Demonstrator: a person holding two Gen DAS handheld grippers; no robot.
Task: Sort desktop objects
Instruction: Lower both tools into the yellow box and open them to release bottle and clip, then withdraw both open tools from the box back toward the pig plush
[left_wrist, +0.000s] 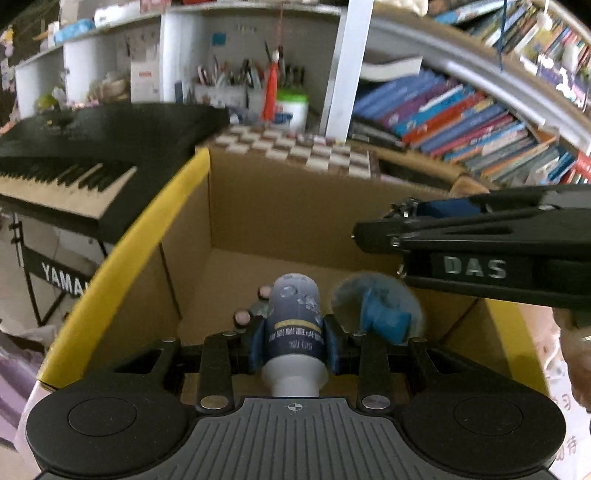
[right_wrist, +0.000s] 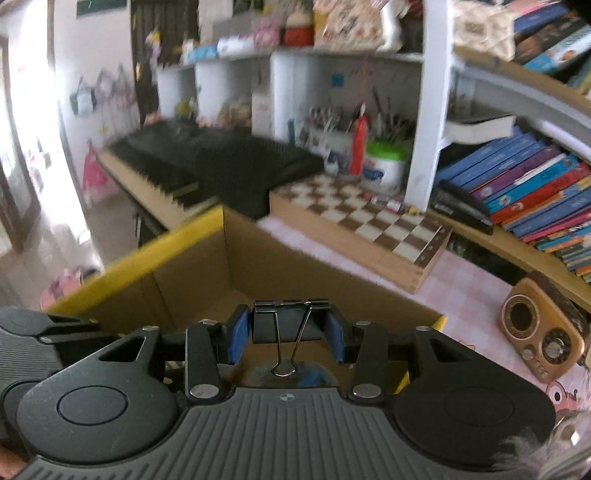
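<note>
Blue-grey printed plastic bottle (left_wrist: 294, 325) with a white cap sits clamped between the blue pads of the left gripper (left_wrist: 293, 341), cap end toward the camera and base pointing away, held over the open brown cardboard box (left_wrist: 295, 206) with yellow outer faces. On the box floor, just right of the bottle, lies a round fuzzy blue-grey disc with a blue plastic stub (left_wrist: 380, 314) (blurred, so its exact kind is hard to tell); at the bottle's left show 2 small pinkish round knobs (left_wrist: 242, 316) of something partly hidden behind it.

Black metal binder clip (right_wrist: 290, 325), with its 2 wire handles folded toward the camera, is gripped across its width by the right gripper (right_wrist: 290, 334), whose jaws are closed on it above the near edge of the same box. In the left wrist view the right gripper reaches in from the right over the box.

Beyond the box, a brown-and-cream wooden chessboard (right_wrist: 369, 221) rests on the pink checked worktop (right_wrist: 461, 288). A black electronic keyboard (left_wrist: 92, 147) stands at the left, a gold retro-style radio (right_wrist: 543, 332) at the right, and rows of colourful books (left_wrist: 461, 122) fill the shelves behind.
</note>
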